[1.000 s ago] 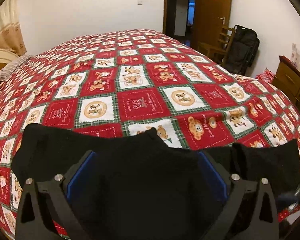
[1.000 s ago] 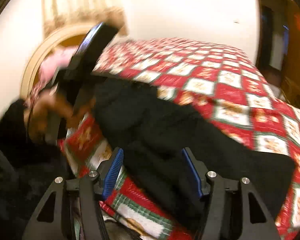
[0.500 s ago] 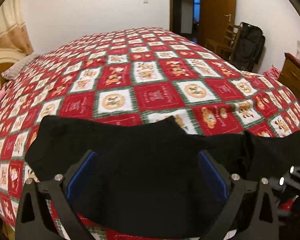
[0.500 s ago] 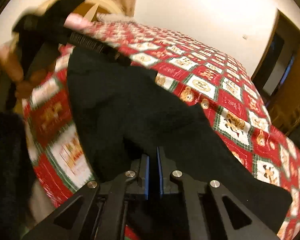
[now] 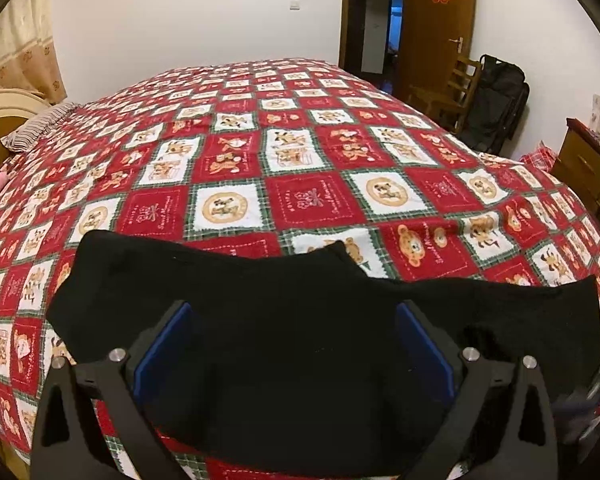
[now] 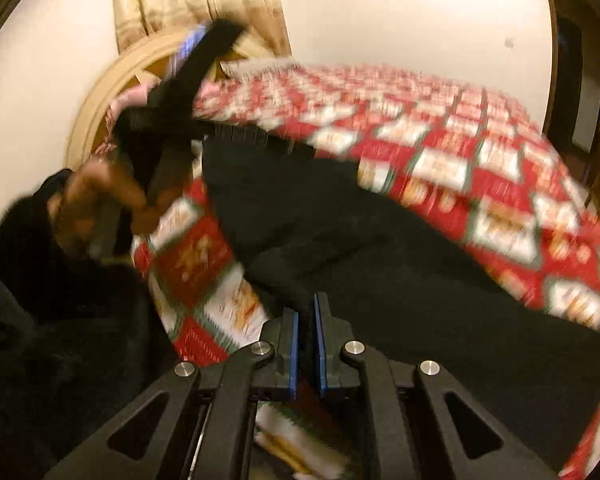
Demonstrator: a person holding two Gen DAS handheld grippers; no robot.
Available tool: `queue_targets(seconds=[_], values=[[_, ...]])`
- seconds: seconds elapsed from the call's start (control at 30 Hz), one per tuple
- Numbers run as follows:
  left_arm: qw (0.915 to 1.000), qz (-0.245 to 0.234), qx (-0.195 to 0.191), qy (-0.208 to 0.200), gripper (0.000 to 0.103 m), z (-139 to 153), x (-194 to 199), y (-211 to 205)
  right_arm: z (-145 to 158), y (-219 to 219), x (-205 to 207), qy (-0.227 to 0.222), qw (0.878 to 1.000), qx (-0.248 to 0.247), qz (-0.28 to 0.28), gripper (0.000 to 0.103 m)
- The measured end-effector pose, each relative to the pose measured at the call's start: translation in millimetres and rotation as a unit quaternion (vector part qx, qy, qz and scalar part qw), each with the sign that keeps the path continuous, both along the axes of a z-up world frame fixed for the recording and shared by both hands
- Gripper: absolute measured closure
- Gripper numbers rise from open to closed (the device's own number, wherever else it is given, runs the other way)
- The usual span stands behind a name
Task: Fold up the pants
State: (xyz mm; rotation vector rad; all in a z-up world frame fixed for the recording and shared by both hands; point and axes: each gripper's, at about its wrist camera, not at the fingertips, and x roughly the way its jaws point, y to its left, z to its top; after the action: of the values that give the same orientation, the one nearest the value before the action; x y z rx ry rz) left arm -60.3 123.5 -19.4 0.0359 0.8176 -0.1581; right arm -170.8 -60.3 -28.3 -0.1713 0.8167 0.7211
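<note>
Now my right tongs [image 6: 306,332] are pinched nearly shut at the near edge of the black pants [image 5: 284,344], right where the fabric hangs at the edge of the bed [image 5: 300,152]. The blue pads leave only a sliver between them; dark cloth lies at their tips, so I judge a fold of it is caught there, though the blur keeps me from being certain. My left tongs [image 5: 296,344] stand wide open, low over the pants, with nothing squeezed between their pads.

To do this step well, I think I should get a matching pinch with the left tongs on the same edge before lifting anything, so the cloth rises evenly rather than twisting. Both grips want to take every layer, not just the top one.

The pants lie spread sideways across the near part of the checked bedspread, close to the bed's edge. From the left wrist view they fill the space under and between the open pads, stretching out to either side. From the right wrist view they run away to the right, and the hand [image 6: 96,208] carrying the left tongs sits to the left.
</note>
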Motion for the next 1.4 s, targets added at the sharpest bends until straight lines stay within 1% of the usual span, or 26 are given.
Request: queue_targets(seconds=[0.1, 0.13, 0.2, 0.23, 0.27, 0.3, 0.33, 0.37, 0.47, 0.57, 0.63, 0.73, 0.87, 0.9, 0.93, 0.97, 1.0, 1.03, 1.07, 1.1, 1.13, 1.17, 1.2, 1.23, 1.3, 1.4], values=[[0.9999, -0.010, 0.006, 0.001, 0.000, 0, -1, -9, -25, 5, 10, 0.038, 0.999, -0.010, -0.022, 0.095], [0.9999, -0.013, 0.007, 0.000, 0.000, 0, -2, -12, -25, 4, 12, 0.042, 0.999, -0.004, -0.026, 0.095], [0.9995, -0.030, 0.005, -0.001, 0.000, 2, -5, -21, -10, -6, 10, 0.035, 0.999, 0.015, -0.029, 0.087], [0.9990, -0.044, 0.000, 0.002, 0.000, 2, -7, -27, -2, -12, 8, 0.031, 0.999, 0.026, -0.031, 0.076], [0.9984, -0.055, -0.006, 0.006, 0.000, 1, -8, -32, 12, -27, 5, 0.030, 0.997, 0.050, -0.040, 0.068], [0.9977, -0.066, -0.015, 0.012, 0.000, 0, -9, -36, 22, -40, 1, 0.028, 0.996, 0.068, -0.053, 0.052], [0.9961, -0.080, -0.030, 0.022, 0.000, -3, -10, -41, 34, -61, -3, 0.018, 0.992, 0.093, -0.080, 0.043], [0.9948, -0.089, -0.041, 0.028, 0.000, -5, -11, -44, 44, -79, -7, 0.007, 0.988, 0.111, -0.105, 0.043], [0.9862, -0.133, -0.081, 0.058, 0.000, -13, -14, -61, 59, -146, -14, -0.022, 0.965, 0.144, -0.216, 0.043], [0.9825, -0.160, -0.073, 0.063, 0.001, -21, -18, -82, 54, -199, -20, -0.017, 0.935, 0.179, -0.306, 0.043], [0.9802, -0.170, -0.075, 0.068, 0.001, -27, -20, -90, 44, -213, -20, -0.008, 0.926, 0.167, -0.337, 0.043], [0.9712, -0.185, -0.109, 0.103, 0.004, -39, -17, -98, 31, -211, -13, 0.005, 0.928, 0.146, -0.344, 0.043], [0.9677, -0.196, -0.123, 0.101, 0.004, -40, -20, -106, 18, -203, 8, 0.022, 0.931, 0.135, -0.338, 0.043], [0.9666, -0.197, -0.130, 0.099, 0.007, -40, -21, -107, 15, -200, 13, 0.027, 0.932, 0.128, -0.338, 0.043], [0.9654, -0.198, -0.137, 0.099, 0.012, -40, -21, -106, 10, -197, 19, 0.034, 0.933, 0.117, -0.338, 0.043], [0.9633, -0.202, -0.147, 0.098, 0.016, -40, -21, -106, 8, -195, 20, 0.040, 0.933, 0.110, -0.340, 0.047], [0.9601, -0.208, -0.156, 0.103, 0.028, -40, -21, -106, 4, -194, 23, 0.046, 0.934, 0.102, -0.340, 0.054], [0.9584, -0.211, -0.161, 0.106, 0.037, -40, -20, -106, 1, -193, 24, 0.052, 0.935, 0.101, -0.337, 0.070], [0.9583, -0.210, -0.163, 0.106, 0.042, -40, -19, -105, -2, -193, 24, 0.053, 0.935, 0.102, -0.336, 0.077], [0.9575, -0.209, -0.168, 0.107, 0.054, -41, -18, -104, -2, -193, 25, 0.055, 0.935, 0.103, -0.334, 0.079], [0.9550, -0.210, -0.178, 0.111, 0.072, -41, -17, -103, -2, -194, 25, 0.056, 0.936, 0.104, -0.333, 0.083], [0.9510, -0.214, -0.190, 0.118, 0.081, -42, -16, -102, -2, -194, 24, 0.056, 0.936, 0.103, -0.333, 0.084], [0.9468, -0.217, -0.201, 0.126, 0.083, -43, -14, -101, -1, -193, 23, 0.055, 0.936, 0.101, -0.334, 0.085], [0.9467, -0.219, -0.201, 0.124, 0.084, -41, -15, -102, 0, -193, 23, 0.055, 0.935, 0.101, -0.334, 0.086], [0.9537, -0.226, -0.173, 0.098, 0.084, -30, -19, -107, 2, -193, 22, 0.052, 0.935, 0.105, -0.335, 0.087], [0.9547, -0.239, -0.165, 0.066, 0.084, -11, -21, -110, 9, -193, 19, 0.037, 0.933, 0.112, -0.340, 0.089]])
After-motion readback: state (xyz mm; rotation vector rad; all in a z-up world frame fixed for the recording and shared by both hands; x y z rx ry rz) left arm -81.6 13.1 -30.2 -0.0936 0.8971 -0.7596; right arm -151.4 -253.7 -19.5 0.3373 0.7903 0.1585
